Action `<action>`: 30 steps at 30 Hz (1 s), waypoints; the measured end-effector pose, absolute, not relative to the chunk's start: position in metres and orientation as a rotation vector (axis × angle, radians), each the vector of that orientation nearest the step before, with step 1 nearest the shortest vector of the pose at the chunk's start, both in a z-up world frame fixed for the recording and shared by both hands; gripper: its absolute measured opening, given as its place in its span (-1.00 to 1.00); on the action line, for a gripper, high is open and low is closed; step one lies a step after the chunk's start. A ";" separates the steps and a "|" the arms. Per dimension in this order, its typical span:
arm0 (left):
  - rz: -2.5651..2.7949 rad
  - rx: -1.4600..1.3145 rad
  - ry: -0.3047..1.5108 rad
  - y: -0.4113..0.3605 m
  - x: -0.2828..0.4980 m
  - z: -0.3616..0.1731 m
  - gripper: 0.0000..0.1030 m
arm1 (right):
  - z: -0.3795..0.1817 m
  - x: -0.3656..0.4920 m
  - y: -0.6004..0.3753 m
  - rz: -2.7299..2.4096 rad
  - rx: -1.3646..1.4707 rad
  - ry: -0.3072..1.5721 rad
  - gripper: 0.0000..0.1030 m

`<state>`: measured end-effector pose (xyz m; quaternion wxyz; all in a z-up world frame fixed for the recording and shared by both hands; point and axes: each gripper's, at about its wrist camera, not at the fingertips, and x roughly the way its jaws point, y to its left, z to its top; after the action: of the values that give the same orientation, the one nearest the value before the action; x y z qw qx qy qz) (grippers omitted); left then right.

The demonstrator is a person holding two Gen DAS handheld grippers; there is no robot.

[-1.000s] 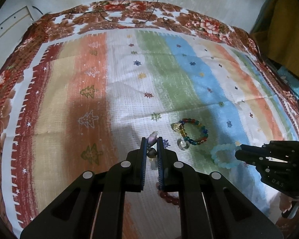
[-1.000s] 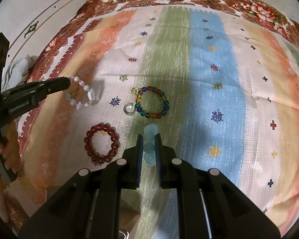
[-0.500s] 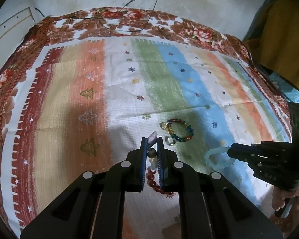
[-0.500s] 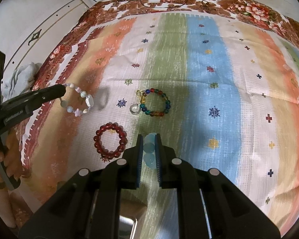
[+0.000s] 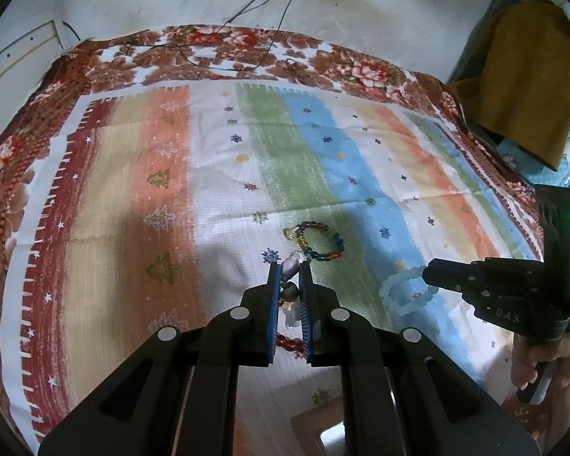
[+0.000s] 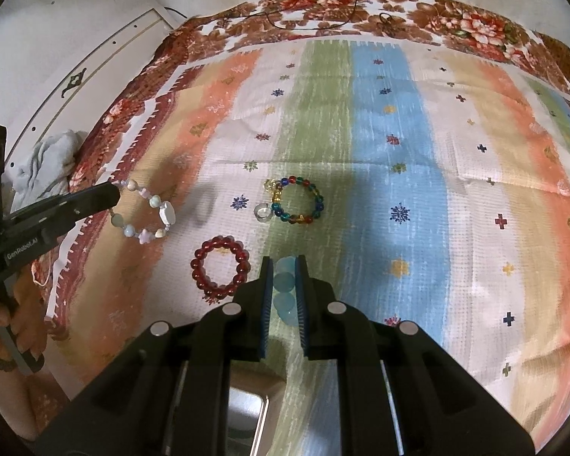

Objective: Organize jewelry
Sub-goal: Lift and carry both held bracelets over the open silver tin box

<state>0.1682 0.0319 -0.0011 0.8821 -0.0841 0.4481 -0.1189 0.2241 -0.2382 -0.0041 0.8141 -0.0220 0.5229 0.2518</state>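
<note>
Presently, in the left wrist view, the left gripper [image 5: 289, 283] has its jaws drawn narrow on a pastel bracelet of mixed pale beads [image 5: 289, 268], which hangs between the blue pads clear of the striped, flower-bordered bedspread [image 5: 140, 174]. A multicoloured glass-bead bracelet [image 5: 323, 243] lies on the green stripe near the middle of the spread. Toward the right edge, the right gripper [image 5: 429, 277] carries a loop of translucent light-blue beads [image 5: 406, 290].

In the right wrist view, the right gripper [image 6: 285, 285] is closed tight on that light-blue bracelet [image 6: 285, 285], several beads stacked between its pads. A dark red bead bracelet [image 6: 219, 270] rests flat on the spread just left of the jaws, and a small clear ring [image 6: 263, 212] lies touching the multicoloured bracelet [image 6: 296, 203]. The left gripper [image 6: 110, 197] holds the pastel bracelet [image 6: 148, 212] over the spread's left border. A metal tray [image 6: 247, 414] shows partly beneath the right gripper at the near edge; its contents cannot be told.

Judgement: both pieces are lifted and in transit, probably to the tray. Recommended practice: maintain both grips, carry slowly so the loops do not swing or snag, lower over the tray before releasing, and deposit one at a time to avoid tangling.
</note>
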 end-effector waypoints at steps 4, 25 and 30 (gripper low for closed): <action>-0.257 -0.176 0.925 0.031 0.160 0.002 -0.82 | 0.003 0.219 -0.239 0.549 -0.042 1.097 -0.75; -0.336 -0.153 0.892 0.011 0.114 0.013 -0.82 | 0.040 0.167 -0.242 0.653 -0.034 1.001 -0.75; -0.360 -0.147 0.896 0.006 0.104 0.012 -0.82 | 0.045 0.153 -0.244 0.672 -0.035 0.983 -0.75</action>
<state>0.1042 0.0055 0.0118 0.8830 -0.0707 0.4306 -0.1728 0.1527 -0.2442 0.0454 0.8279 -0.0165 0.4627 0.3166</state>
